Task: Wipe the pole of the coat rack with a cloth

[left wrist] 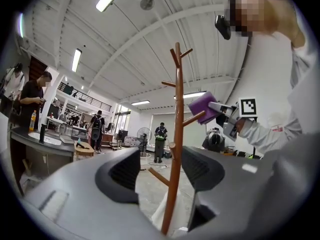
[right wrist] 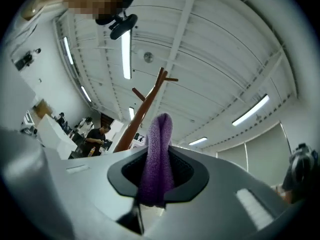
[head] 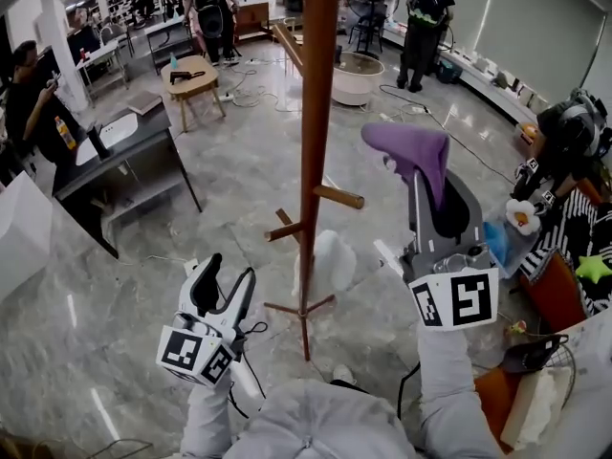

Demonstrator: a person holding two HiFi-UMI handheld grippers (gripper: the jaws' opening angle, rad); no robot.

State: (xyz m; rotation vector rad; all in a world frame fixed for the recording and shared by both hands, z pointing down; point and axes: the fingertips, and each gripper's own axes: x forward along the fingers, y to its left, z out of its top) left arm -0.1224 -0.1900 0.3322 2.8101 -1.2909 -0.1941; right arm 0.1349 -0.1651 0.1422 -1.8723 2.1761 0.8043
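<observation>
Left gripper (head: 229,273): jaws apart and empty; low and to the left of the pole, clear of it; in the left gripper view (left wrist: 160,171) the pole merely lines up with the gap between the jaws

Pole (head: 316,142): slim brown wooden shaft, upright on splayed feet (head: 301,306) in the middle of the scene; also seen at (left wrist: 176,149) and (right wrist: 132,129); stiff and smooth, judged light and top-heavy, so a hard sideways rub may rock it; best steadied on the bare shaft low down, a job the free gripper could take

Pegs (head: 338,197): short stubs jutting at several heights; each breaks a straight stroke and can snag fabric, so wiping goes in sections between them

White object (head: 335,261): pale shape behind the lower shaft, possibly a bag; too blurred to name

Cloth (head: 411,151): purple, fluffy, soft and limp, very light; a fold stands up out of the jaws (right wrist: 157,154); it sits just right of the pole near the middle peg, apparently not yet touching; being limp, it needs pressing flat against the wood

Right gripper (head: 430,185): clamped on the cloth, the fold pinched between both pads (right wrist: 157,176)

Open room: bare floor (head: 220,189) left of and beyond the pole; clutter (head: 564,256) crowds the right arm's side; people stand well apart at the back
</observation>
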